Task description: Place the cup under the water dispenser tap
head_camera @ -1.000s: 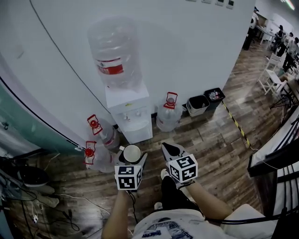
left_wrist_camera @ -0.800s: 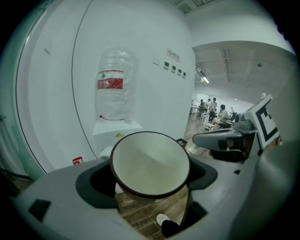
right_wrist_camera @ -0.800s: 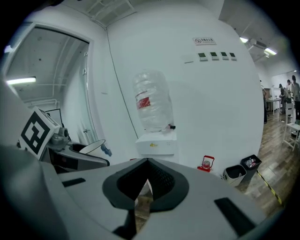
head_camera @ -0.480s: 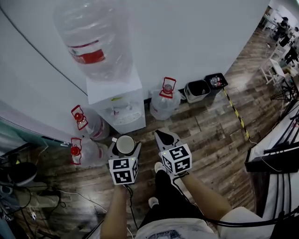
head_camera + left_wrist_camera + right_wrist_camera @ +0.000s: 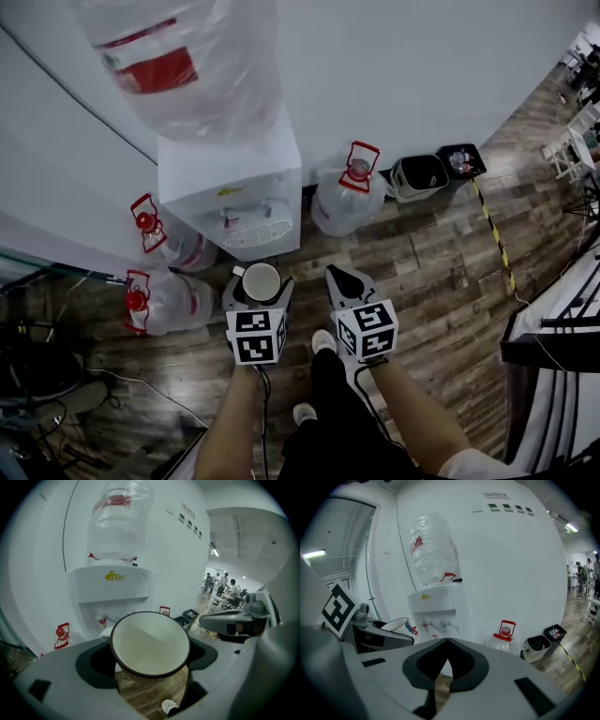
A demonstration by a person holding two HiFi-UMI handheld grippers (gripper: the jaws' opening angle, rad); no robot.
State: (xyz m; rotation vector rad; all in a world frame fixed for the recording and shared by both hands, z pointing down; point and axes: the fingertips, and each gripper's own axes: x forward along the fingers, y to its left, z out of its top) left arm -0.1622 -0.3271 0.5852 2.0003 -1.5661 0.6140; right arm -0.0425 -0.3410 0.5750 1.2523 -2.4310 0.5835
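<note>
Now the L gripper [image 5: 259,292] squeezes the white cup [image 5: 150,641] tight, mid-frame, just below the water dispenser [image 5: 234,183]. R gripper [image 5: 336,276] beside it: jaws pressed together, holding nothing.

White wall [image 5: 422,75] over dark wood-plank floor [image 5: 441,281], with a yellow-black tape strip [image 5: 494,239] on the floor. Two bins [image 5: 412,190] stand against the wall, white chairs [image 5: 572,155] far right. Ceiling strip light [image 5: 572,528] lit.

Dim, even indoor light, fisheye edges, soft focus
</note>
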